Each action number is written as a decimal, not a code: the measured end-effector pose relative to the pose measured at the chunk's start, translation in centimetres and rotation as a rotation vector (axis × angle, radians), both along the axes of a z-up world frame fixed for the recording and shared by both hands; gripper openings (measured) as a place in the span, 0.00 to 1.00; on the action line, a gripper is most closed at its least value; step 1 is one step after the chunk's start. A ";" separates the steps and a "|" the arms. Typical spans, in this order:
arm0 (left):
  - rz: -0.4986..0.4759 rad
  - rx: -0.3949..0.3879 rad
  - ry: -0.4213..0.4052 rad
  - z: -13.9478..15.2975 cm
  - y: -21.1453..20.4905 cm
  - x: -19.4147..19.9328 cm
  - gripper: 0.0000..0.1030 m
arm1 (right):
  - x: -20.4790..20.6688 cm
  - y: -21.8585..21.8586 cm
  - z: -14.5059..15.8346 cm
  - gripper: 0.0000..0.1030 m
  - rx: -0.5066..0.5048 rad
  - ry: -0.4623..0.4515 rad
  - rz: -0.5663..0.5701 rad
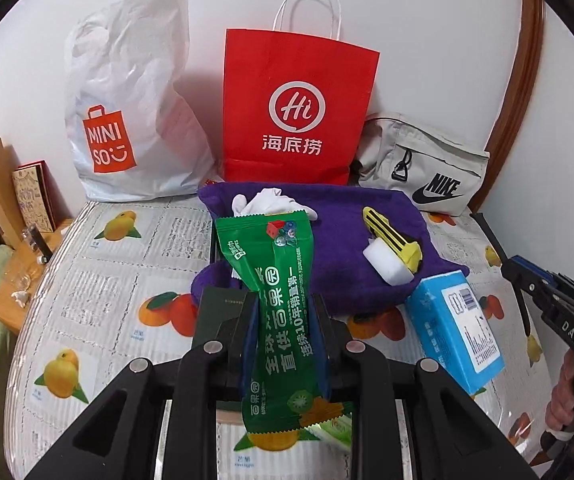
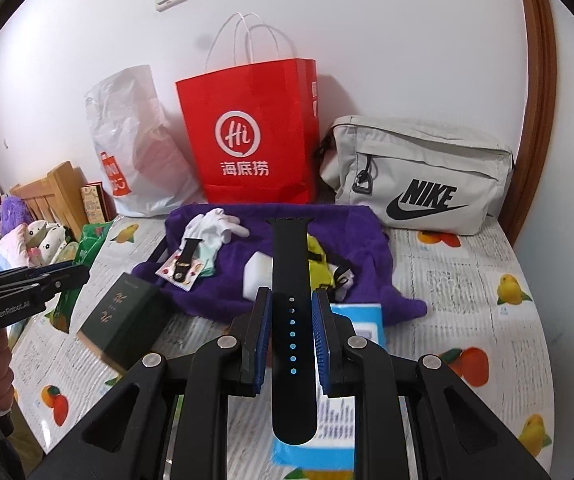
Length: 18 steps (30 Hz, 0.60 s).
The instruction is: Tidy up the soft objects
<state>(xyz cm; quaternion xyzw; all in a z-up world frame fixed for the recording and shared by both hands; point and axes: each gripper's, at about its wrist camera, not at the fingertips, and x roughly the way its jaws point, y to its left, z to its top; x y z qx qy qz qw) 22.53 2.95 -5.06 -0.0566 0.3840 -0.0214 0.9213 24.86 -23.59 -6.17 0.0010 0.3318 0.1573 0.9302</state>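
Note:
My left gripper point(image 1: 285, 304) is shut on a green wet-wipe packet point(image 1: 279, 280) and holds it above the table. My right gripper point(image 2: 291, 300) is shut on a black watch strap point(image 2: 291, 280) with a row of holes, held lengthwise. A purple towel point(image 1: 351, 216) lies ahead with a white glove point(image 1: 271, 202), a white sponge point(image 1: 387, 264) and a yellow-black item point(image 1: 391, 236) on it. In the right wrist view the towel point(image 2: 327, 224) also carries a second short strap piece point(image 2: 183, 260) on a small card.
A white Miniso plastic bag point(image 1: 127, 112), a red paper bag point(image 1: 299, 108) and a beige Nike pouch point(image 2: 419, 172) stand against the wall. A blue box point(image 1: 455, 324) and a dark green box point(image 2: 123, 320) lie on the fruit-print tablecloth point(image 1: 99, 280).

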 end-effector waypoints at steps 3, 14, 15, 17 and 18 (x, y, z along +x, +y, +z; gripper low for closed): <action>0.000 -0.004 0.008 -0.2 0.2 1.2 0.22 | 1.6 -0.1 -0.1 0.19 0.006 0.003 -0.002; -0.011 -0.043 0.067 -2.0 0.3 6.8 0.22 | 8.3 0.3 -0.9 0.19 0.037 0.025 0.009; -0.012 -0.044 0.069 -2.1 0.3 7.1 0.22 | 9.0 0.4 -1.2 0.19 0.041 0.031 0.014; -0.009 -0.046 0.076 -2.5 0.3 8.0 0.22 | 10.2 0.4 -1.6 0.20 0.049 0.043 0.023; -0.009 -0.046 0.080 -2.6 0.3 8.4 0.22 | 10.7 0.5 -1.8 0.19 0.047 0.050 0.024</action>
